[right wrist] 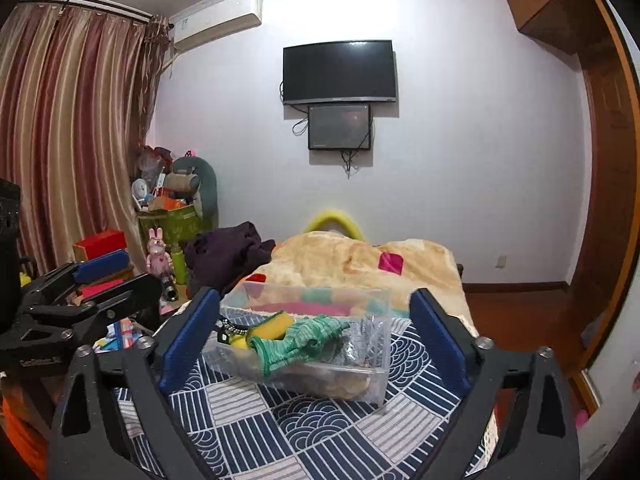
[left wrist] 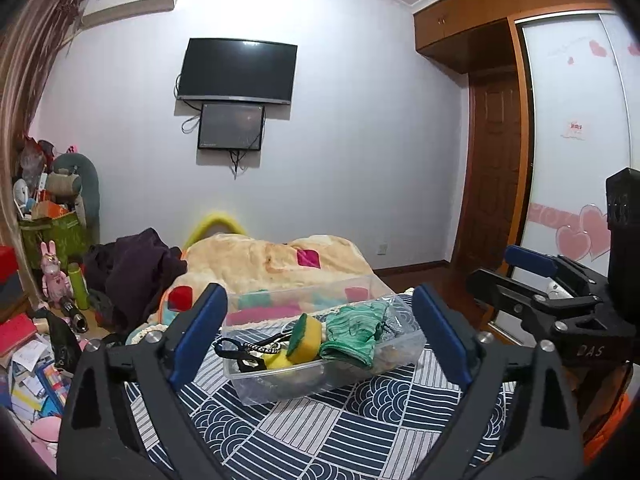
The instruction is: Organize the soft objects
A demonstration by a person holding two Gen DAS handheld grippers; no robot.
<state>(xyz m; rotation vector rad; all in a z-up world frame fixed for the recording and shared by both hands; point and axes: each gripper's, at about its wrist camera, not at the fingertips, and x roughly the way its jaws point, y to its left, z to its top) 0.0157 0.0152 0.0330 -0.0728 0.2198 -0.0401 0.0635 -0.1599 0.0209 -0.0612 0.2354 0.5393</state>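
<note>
Left wrist view: both grippers spread and empty, facing a filled bin on the bed.

Nearest, the left gripper (left wrist: 320,332) and right gripper (right wrist: 316,336) hang wide apart above the patterned cover (left wrist: 320,432). Between their fingers sits the clear bin (left wrist: 280,384), holding sponges (left wrist: 306,336) and a green cloth (left wrist: 352,334); beyond lies a blanket (left wrist: 260,256). The cloth drapes near the rim, so a careless nudge could likely spill it or tip the light bin.
</note>
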